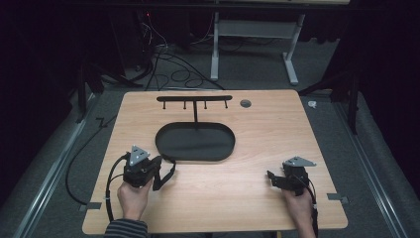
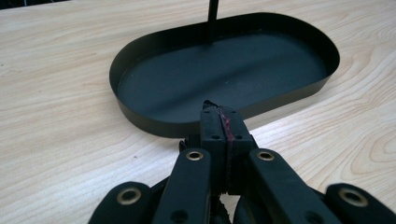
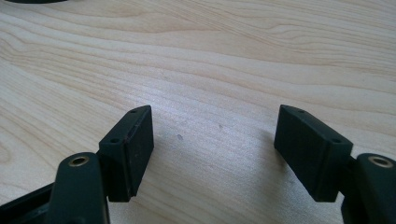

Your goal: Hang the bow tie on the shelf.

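Note:
A black oval tray [image 1: 198, 144] lies at the middle of the wooden table [image 1: 257, 134]. A thin post [image 1: 195, 115] rises from its far rim and carries a black bar with several small hooks [image 1: 194, 98]. My left gripper [image 1: 166, 171] sits at the tray's near left corner, held by a hand. In the left gripper view its jaws [image 2: 222, 114] are shut with nothing between them, just short of the tray [image 2: 224, 70] wall. My right gripper [image 1: 272, 179] rests near the front right of the table, pointing left. In the right gripper view it [image 3: 215, 140] stands open over bare wood.
A small grey round cap [image 1: 245, 103] is set in the table near its far edge. Grey tape marks sit at the front corners [image 1: 94, 205] [image 1: 337, 198]. Beyond the table, cables [image 1: 168, 69] lie on the carpet beside a white desk frame [image 1: 214, 54].

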### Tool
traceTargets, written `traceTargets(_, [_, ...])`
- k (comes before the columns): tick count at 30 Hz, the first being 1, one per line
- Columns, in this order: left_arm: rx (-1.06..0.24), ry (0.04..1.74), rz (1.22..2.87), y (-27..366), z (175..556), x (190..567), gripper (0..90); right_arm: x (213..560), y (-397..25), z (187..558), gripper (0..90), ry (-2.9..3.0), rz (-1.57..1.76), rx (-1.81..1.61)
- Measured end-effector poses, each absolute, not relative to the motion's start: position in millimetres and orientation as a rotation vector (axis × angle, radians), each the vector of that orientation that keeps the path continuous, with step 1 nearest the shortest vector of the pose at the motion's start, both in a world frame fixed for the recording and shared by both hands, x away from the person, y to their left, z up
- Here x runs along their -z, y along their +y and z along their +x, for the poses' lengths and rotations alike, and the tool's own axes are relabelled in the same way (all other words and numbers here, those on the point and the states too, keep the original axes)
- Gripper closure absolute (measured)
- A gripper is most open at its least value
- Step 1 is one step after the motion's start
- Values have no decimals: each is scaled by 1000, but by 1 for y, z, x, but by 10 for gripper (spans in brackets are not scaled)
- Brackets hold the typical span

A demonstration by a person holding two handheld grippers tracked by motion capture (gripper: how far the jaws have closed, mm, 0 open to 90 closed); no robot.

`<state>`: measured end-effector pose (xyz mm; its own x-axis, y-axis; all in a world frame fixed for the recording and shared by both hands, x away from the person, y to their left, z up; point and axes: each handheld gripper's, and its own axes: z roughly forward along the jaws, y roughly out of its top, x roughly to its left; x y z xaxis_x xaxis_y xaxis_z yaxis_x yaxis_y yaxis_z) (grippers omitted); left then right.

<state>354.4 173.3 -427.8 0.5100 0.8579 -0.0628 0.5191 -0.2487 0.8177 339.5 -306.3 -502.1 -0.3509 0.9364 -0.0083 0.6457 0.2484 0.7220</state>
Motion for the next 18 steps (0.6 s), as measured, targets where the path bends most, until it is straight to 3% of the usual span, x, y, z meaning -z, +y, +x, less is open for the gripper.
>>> traceTargets(18, [-510,1099,1909,172,364,406,892,502,-306,340,296,2086,1441,-885])
